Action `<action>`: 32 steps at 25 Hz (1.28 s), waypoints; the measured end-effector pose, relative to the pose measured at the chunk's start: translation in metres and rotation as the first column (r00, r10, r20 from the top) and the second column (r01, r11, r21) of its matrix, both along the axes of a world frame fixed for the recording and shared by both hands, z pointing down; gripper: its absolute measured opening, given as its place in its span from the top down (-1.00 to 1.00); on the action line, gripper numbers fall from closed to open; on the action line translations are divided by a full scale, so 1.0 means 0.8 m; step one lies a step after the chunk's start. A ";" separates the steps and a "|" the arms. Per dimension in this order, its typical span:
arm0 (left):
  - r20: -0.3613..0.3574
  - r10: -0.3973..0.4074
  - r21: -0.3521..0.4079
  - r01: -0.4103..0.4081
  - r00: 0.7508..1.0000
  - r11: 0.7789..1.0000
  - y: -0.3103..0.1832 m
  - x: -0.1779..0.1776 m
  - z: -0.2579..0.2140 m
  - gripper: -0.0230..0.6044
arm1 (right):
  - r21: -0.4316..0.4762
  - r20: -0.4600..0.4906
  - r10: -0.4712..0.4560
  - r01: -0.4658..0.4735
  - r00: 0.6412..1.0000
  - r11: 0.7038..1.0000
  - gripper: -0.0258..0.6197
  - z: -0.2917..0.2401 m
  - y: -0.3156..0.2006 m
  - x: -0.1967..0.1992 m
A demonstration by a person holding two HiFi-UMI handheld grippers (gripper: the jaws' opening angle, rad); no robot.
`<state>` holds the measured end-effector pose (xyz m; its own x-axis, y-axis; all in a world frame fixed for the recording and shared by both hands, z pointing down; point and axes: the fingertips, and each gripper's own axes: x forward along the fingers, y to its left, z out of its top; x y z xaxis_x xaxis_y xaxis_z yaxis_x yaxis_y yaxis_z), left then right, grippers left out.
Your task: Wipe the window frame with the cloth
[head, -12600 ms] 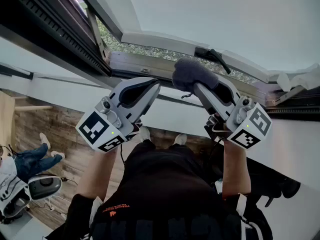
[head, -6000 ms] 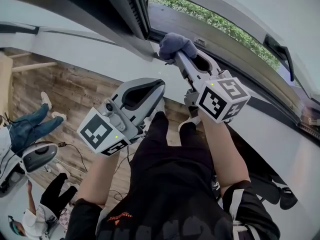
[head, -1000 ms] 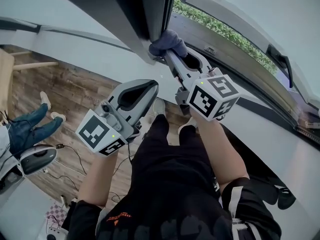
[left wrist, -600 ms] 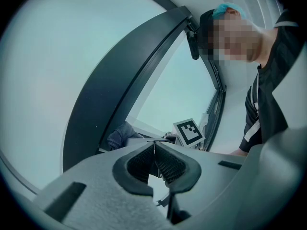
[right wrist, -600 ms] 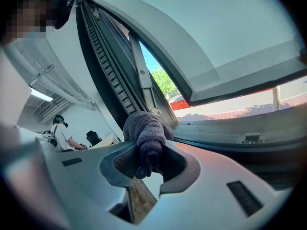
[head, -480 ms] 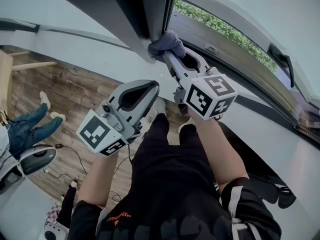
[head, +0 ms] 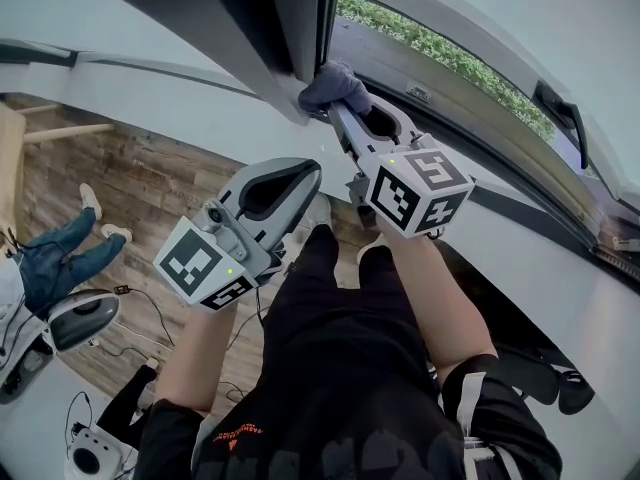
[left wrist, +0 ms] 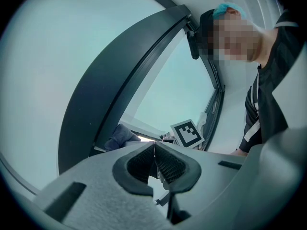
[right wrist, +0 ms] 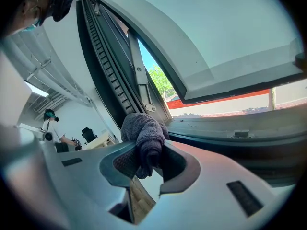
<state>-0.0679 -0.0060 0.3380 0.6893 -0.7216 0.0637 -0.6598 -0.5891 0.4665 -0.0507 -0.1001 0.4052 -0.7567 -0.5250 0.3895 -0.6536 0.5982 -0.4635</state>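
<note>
Your cloth (head: 338,86) is a soft, nubby knit, matt grey-purple, bunched in thick folds. The shell of your right gripper (head: 340,113) is smooth light-grey plastic with a dull sheen. Up close, your left gripper (left wrist: 154,150) shows the same plastic with a fine grainy surface, and its inner pads (left wrist: 170,166) are dark, cross-hatched and rubbery-looking. The window frame (head: 290,18) looks like dark matt metal, ribbed along one strip. Its lower ledge (right wrist: 216,123) is pale, dull and speckled with grit. The floor (head: 100,188) below you is matt, worn-looking wood plank.
</note>
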 end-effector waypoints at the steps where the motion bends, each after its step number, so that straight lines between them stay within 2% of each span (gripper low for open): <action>1: -0.001 0.004 -0.001 -0.004 1.000 1.000 0.000 0.000 0.000 0.85 | 0.000 0.001 0.004 -0.004 1.000 1.000 0.63 -0.001 0.000 0.001; 32: 0.016 0.132 0.023 -0.132 0.991 0.991 -0.008 0.141 -0.014 0.85 | -0.012 -0.012 0.073 -0.073 0.997 0.997 0.63 0.003 0.024 0.153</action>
<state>0.0447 -0.0127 0.3269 0.7780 -0.6256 0.0585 -0.5820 -0.6824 0.4423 0.0716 -0.0811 0.4076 -0.7121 -0.5736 0.4049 -0.7006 0.5430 -0.4628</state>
